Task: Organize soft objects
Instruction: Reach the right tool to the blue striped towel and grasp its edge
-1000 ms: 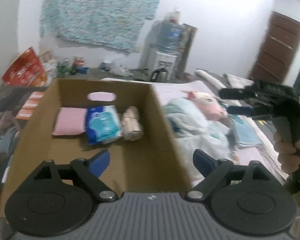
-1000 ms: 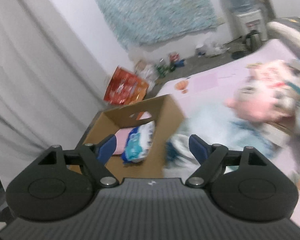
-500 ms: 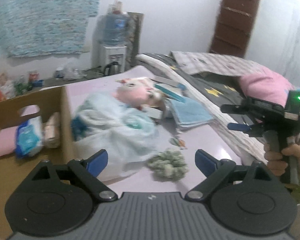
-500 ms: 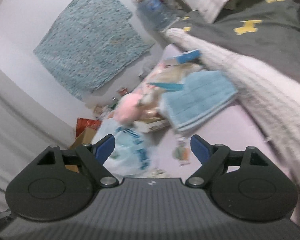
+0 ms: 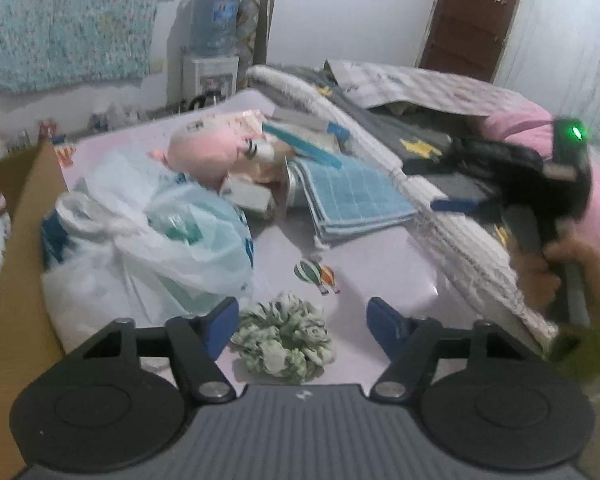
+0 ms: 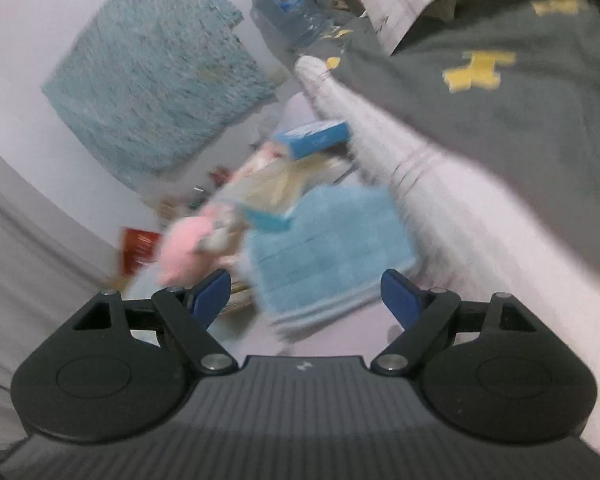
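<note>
A green-and-white scrunchie (image 5: 286, 338) lies on the lilac sheet, right between the tips of my open left gripper (image 5: 302, 320). Behind it sit a filled plastic bag (image 5: 160, 240), a pink plush toy (image 5: 208, 152) and a folded blue towel (image 5: 352, 196). The cardboard box (image 5: 20, 240) stands at the left edge. My right gripper (image 6: 306, 292) is open and empty, tilted, facing the blue towel (image 6: 332, 252) and the pink plush (image 6: 184, 252); it also shows in the left wrist view (image 5: 460, 204), held at the right.
A rolled white blanket (image 5: 440, 216) and a dark grey cover with yellow shapes (image 6: 500, 92) bound the sheet on the right. Small boxes (image 5: 300, 136) lie behind the plush. A water dispenser (image 5: 214, 40) stands by the far wall.
My left gripper has swung right from over the box to the sheet and now sits at the scrunchie. My right gripper has turned away from the box toward the blue towel.
</note>
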### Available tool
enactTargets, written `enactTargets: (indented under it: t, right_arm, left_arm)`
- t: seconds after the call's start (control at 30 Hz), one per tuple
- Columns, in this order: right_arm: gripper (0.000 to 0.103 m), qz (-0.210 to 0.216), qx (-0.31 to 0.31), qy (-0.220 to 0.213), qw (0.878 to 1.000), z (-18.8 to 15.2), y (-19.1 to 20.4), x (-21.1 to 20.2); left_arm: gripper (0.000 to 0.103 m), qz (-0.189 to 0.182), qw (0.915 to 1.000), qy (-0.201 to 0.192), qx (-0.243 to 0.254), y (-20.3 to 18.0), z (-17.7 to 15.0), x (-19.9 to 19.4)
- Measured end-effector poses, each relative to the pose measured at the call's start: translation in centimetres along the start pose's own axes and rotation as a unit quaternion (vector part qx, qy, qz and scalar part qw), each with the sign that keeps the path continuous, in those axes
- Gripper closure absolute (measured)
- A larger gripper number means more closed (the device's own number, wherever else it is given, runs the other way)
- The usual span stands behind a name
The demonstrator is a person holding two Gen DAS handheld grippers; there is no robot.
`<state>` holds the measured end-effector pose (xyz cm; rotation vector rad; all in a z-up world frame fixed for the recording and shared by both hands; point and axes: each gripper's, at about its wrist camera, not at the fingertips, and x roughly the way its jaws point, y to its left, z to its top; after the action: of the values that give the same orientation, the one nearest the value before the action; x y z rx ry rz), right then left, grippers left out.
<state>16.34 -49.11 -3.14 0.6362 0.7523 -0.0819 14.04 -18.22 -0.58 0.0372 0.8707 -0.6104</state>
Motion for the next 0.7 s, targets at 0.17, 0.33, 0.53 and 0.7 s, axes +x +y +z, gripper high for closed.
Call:
enactTargets:
  t: [0.17, 0.33, 0.53, 0.7]
  right_arm:
    - [0.02, -0.048, -0.059, 0.036, 0.996, 1.8, -1.2, 4.7]
    - [0.02, -0.058, -0.102, 0.061, 0.991, 1.5, -0.7, 7.7]
    - [0.057, -0.076, -0.138, 0.055, 0.986, 0.6, -0.2, 7.8]
    - [0.082, -0.077, -0.129, 0.047, 0.988, 0.1, 0.1, 5.9]
  left_arm:
    - [0.038, -0.002, 0.9999, 0.012, 0.0, 0.2, -0.6, 1.5]
    - [0.038, 0.0, 0.9999, 0.013, 0.005, 0.3, -0.7, 2.1]
    - [0.039, 0.0, 0.9999, 0.014, 0.003, 0.4, -1.0, 2.2]
    - [0.039, -0.002, 0.9998, 0.021, 0.002, 0.2, -1.8, 2.4]
